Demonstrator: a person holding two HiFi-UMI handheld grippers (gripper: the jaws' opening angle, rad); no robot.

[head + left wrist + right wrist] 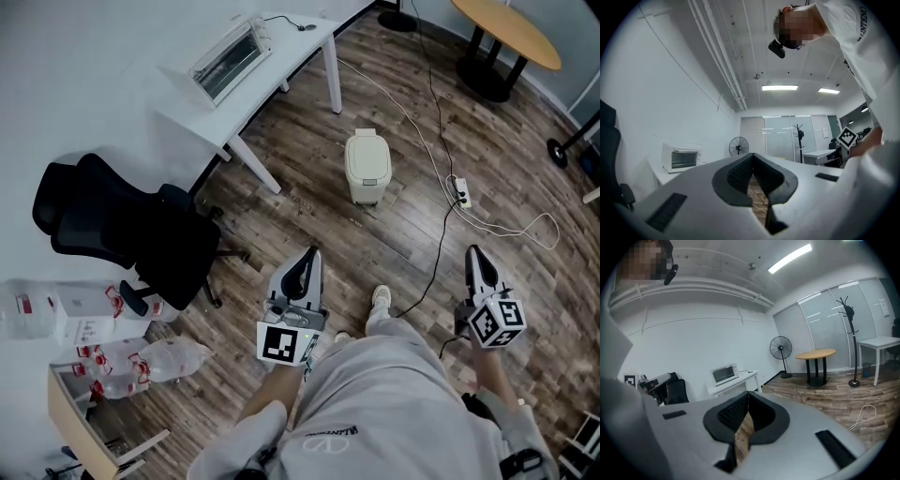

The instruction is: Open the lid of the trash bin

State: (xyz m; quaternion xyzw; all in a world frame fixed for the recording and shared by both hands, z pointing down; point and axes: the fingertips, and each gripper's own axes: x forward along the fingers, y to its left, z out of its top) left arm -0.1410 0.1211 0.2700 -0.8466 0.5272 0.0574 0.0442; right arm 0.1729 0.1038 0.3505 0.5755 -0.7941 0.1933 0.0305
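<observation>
A small cream trash bin point(367, 167) with its lid down stands on the wood floor ahead of me, beside the white desk's legs. My left gripper point(312, 253) is held low near my body, well short of the bin, jaws shut with nothing between them. My right gripper point(472, 251) hangs at the right, also shut and empty, farther from the bin. In the left gripper view the left gripper point(753, 156) points across the room; in the right gripper view the right gripper point(747, 395) does too. Neither gripper view shows the bin.
A white desk point(253, 84) carries a toaster oven point(231, 58). A black office chair point(131, 230) stands at left, with plastic bottles point(141, 361) near a cardboard box point(80, 424). A cable and power strip point(460, 192) cross the floor right of the bin. A round table point(511, 33) stands behind.
</observation>
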